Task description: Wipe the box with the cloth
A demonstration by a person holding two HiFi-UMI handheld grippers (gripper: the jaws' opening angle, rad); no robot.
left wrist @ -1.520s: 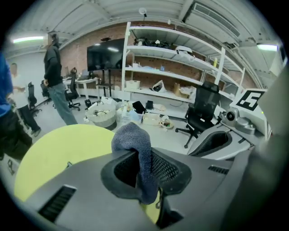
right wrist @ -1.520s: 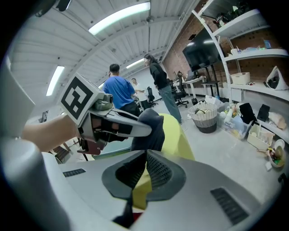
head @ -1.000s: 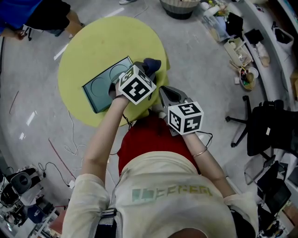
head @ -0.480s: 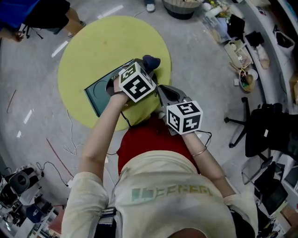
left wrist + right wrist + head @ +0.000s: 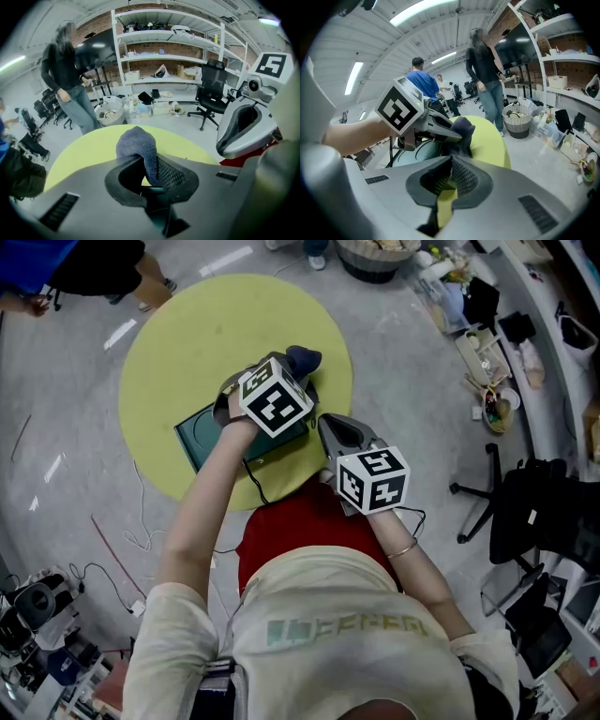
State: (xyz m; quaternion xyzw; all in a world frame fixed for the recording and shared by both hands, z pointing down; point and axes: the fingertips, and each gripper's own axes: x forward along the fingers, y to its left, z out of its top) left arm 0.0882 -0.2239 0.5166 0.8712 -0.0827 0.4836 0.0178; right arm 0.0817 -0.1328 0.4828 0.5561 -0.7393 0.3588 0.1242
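The teal box (image 5: 202,442) lies on the yellow table (image 5: 159,343), its long side running left to right. It sits under the left gripper (image 5: 291,376), which is clamped on the dark cloth (image 5: 302,360) near the box's right end (so wiping would likely sweep leftward). The right gripper (image 5: 336,432), jaws together on nothing, hangs off the box's near right corner.

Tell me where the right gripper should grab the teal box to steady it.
Probably its near long edge, coming in low from that side: the box lies flat, and the left gripper with the cloth sits over its far side.
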